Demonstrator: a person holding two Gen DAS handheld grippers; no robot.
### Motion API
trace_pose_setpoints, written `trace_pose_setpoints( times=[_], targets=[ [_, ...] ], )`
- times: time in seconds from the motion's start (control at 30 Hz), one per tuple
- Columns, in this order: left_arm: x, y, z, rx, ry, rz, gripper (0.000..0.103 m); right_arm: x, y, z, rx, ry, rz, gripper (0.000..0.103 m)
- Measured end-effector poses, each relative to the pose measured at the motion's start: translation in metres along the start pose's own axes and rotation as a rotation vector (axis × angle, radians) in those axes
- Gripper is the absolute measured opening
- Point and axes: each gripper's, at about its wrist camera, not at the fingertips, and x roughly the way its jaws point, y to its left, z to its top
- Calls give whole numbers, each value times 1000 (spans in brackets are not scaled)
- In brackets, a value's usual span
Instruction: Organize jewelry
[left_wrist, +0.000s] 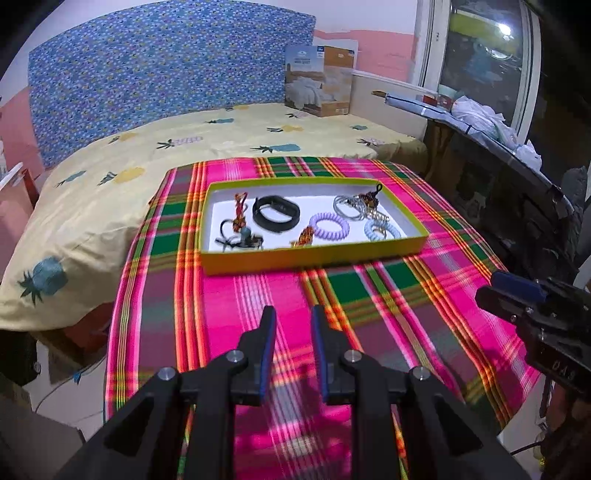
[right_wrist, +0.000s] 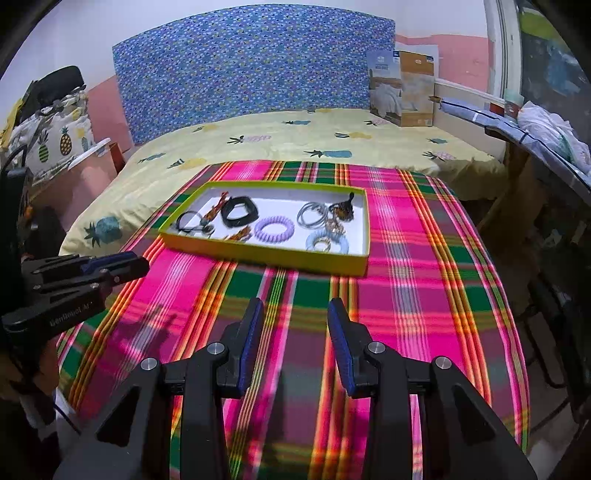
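Looking round, biggest stuff first:
Room: pink and white walls, window (left_wrist: 480, 55) up at 1 o'clock, blue patterned headboard (left_wrist: 166, 81) at 11.
Bed: yellow pineapple sheet (left_wrist: 110, 177), a cardboard box (left_wrist: 317, 85) sitting at its far end.
Surface: loud pink-green plaid cloth (left_wrist: 369, 295) laid over it.
Tray: yellow-rimmed tray (left_wrist: 314, 258) at 12 o'clock on the cloth, white inside.
In the tray: black band (left_wrist: 275, 213), lilac coil tie (left_wrist: 328, 224), pale blue coil tie (left_wrist: 382, 232), clear bangles (left_wrist: 349, 206), plus beaded bits.
Left gripper (left_wrist: 293, 317): jaws parted, nothing in them, over bare cloth well short of the tray.
Right gripper (right_wrist: 295, 310): same deal, gaping wider and empty.
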Motion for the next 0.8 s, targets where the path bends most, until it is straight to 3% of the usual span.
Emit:
trace_pose_setpoints(
  times=[0.33, 0.8],
  targets=[
    [-11, -3, -27, -17, 17, 11, 20, -11, 9, -33, -1, 27, -19, 37],
    [-7, -7, -31, -9, 31, 18, 20, -7, 13, -34, -20, 37, -27, 37]
  ],
)
